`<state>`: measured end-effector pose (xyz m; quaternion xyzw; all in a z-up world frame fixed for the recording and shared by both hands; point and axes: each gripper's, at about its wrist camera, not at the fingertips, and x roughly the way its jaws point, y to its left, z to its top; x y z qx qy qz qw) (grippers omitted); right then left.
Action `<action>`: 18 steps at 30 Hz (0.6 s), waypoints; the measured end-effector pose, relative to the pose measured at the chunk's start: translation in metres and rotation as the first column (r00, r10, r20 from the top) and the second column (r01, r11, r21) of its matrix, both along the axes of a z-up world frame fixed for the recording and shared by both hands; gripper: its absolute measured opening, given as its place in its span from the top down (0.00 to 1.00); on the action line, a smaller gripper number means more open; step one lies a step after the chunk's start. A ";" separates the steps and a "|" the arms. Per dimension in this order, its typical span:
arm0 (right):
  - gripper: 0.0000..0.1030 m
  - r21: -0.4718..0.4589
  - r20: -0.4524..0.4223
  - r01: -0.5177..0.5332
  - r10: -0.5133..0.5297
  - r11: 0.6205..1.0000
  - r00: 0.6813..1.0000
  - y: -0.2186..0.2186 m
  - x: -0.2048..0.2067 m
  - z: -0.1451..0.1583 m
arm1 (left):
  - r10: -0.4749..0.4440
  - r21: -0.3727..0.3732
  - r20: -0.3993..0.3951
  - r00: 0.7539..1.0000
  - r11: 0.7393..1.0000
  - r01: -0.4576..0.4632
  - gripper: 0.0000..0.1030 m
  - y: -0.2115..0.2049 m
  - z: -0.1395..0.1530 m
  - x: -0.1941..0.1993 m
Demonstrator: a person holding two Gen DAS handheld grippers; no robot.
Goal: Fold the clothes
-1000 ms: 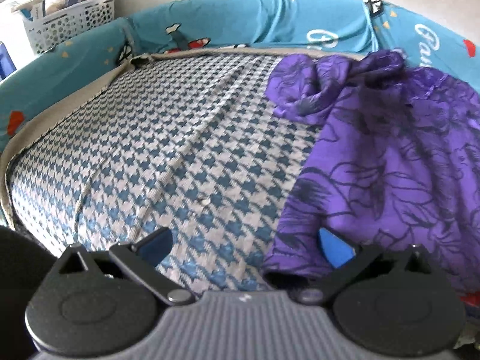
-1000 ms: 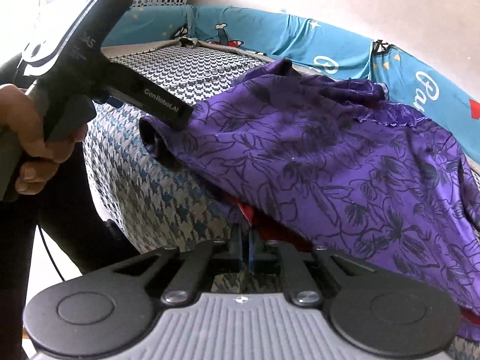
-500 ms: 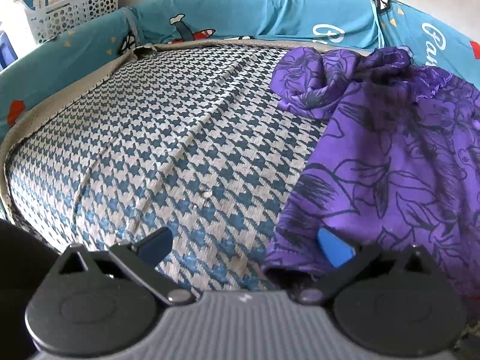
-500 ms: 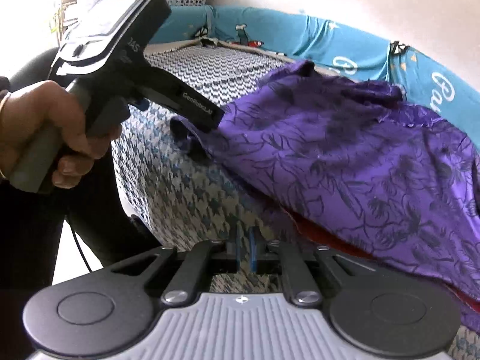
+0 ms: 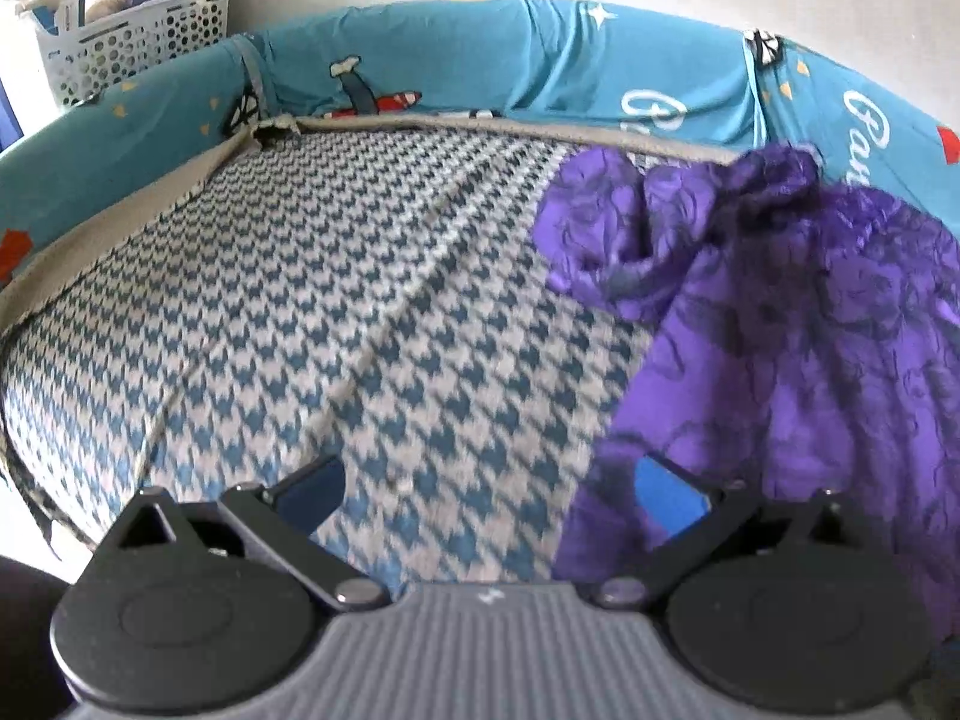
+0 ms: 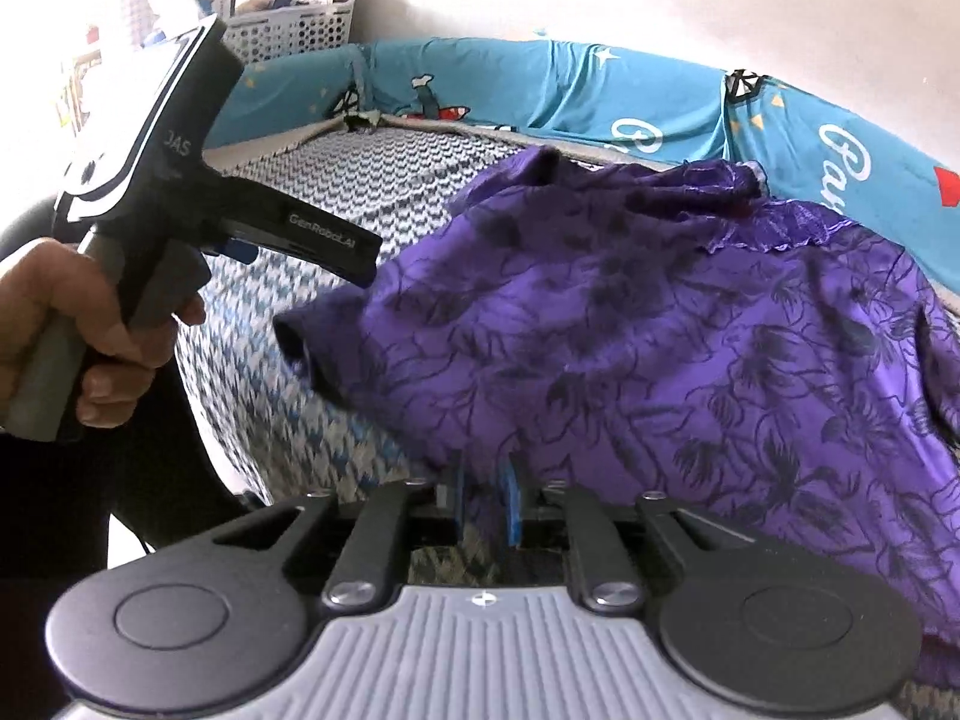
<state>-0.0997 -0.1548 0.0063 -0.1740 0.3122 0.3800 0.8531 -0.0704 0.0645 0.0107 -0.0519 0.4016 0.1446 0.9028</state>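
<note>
Right wrist view, nearest first: the right tongs stand with their blue pads drawn close together at the near edge of the bed, and the hem of the purple garment lies right at or between them; whether cloth is actually pinched there cannot be told, since a narrow gap shows between the pads. Further in, the garment lies spread and rumpled over the right half of the bed, unfolded in the main, with no crisp crease or stacked layer to be seen. One corner of it stands off the near-left side as a dark curled flap, close below the tip of the left tongs, which a hand holds by the grip. In the left wrist view the left tongs are spread wide, one pad over the houndstooth bedcover, the other against the garment's near-left edge, with nothing clamped. Beyond that, toward the far edge, a sleeve or upper part is bunched in a loose knot. The left half of the bed is bare cover. At the far side runs a teal bumper, with a white basket at the far-left corner. Judgement: the garment lies on the bed but not folded; straightening the bunched part and all folds remain outstanding.
</note>
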 end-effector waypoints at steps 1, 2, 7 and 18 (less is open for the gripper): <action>0.79 -0.002 0.002 0.000 0.000 1.000 1.000 0.000 0.004 0.002 | -0.002 0.001 0.003 1.000 1.000 0.002 0.00 0.001 0.002 0.005; 0.78 -0.003 0.005 -0.001 0.001 1.000 1.000 0.000 0.008 0.004 | -0.004 0.001 0.007 1.000 1.000 0.004 0.00 0.002 0.004 0.010; 0.73 -0.011 0.016 -0.002 0.002 1.000 1.000 0.000 0.027 0.013 | -0.031 -0.004 0.041 0.999 0.999 0.031 0.00 0.011 0.013 0.035; 0.69 0.009 -0.013 0.042 -0.042 0.999 0.999 0.004 0.079 0.016 | -0.021 -0.022 0.045 0.999 1.000 0.022 0.04 0.030 0.017 0.101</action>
